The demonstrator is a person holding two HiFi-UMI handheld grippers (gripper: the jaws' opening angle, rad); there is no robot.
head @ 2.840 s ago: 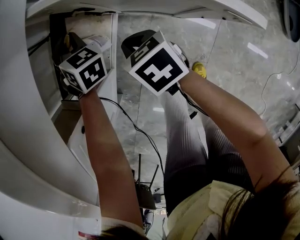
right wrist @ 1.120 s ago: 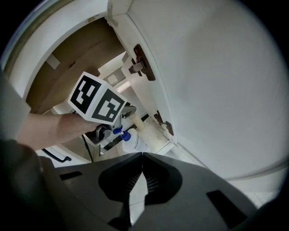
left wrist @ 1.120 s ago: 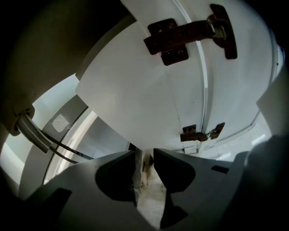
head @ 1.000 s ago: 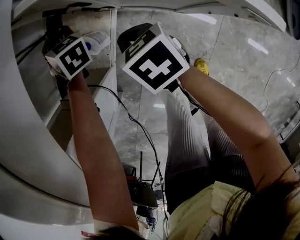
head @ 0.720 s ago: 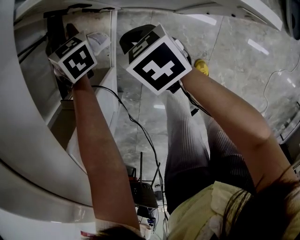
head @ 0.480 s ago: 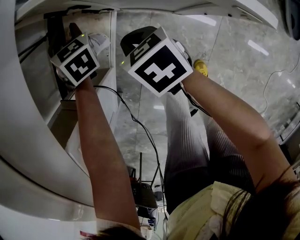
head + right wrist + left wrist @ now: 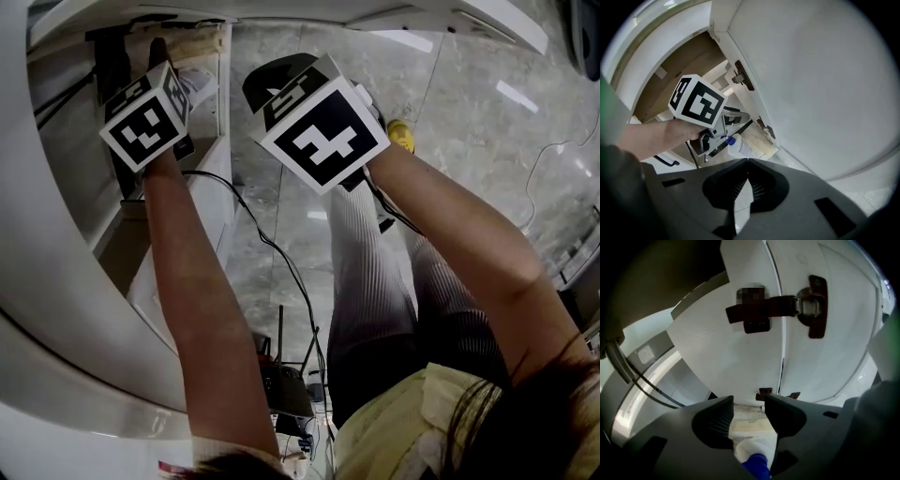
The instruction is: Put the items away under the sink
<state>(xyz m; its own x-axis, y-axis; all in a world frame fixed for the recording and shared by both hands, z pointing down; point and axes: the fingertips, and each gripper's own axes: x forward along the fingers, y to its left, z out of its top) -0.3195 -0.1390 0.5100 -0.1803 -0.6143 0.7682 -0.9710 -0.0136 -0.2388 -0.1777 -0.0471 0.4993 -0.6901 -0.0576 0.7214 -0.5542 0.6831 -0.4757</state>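
While poked into the cabinet (image 7: 684,65) beneath the sink, stands with jaws wide apart: so the left gripper (image 7: 749,414). Has just been opening them, with neither pad pressing on anything. Low in the gap between them, one white bottle (image 7: 757,446) with one blue cap (image 7: 757,468), cap end nearest the camera. From the right gripper view, found resting on the stained cabinet floor (image 7: 764,143), just below the left gripper's tips and close beside the white panel (image 7: 825,93). Hard to tell whether upright or lying over.

Outside the cabinet, held lower and nearer the person: the right gripper (image 7: 749,180). Jaws pressed together, tip to tip, with nothing between. Pointed toward the left gripper and the bottle, well apart from both.

Counted in all: two grippers, each with one marker cube, the left cube (image 7: 145,117) and the right cube (image 7: 323,131). One bottle only. Two dark hinges along the panel's edge, an upper hinge (image 7: 743,77) and a lower hinge (image 7: 764,127). One black cable (image 7: 253,234) trailing down from the left gripper across the marble floor (image 7: 469,122). One small yellow object (image 7: 398,138) on that floor, just beyond the right cube. Two bare forearms reaching forward.
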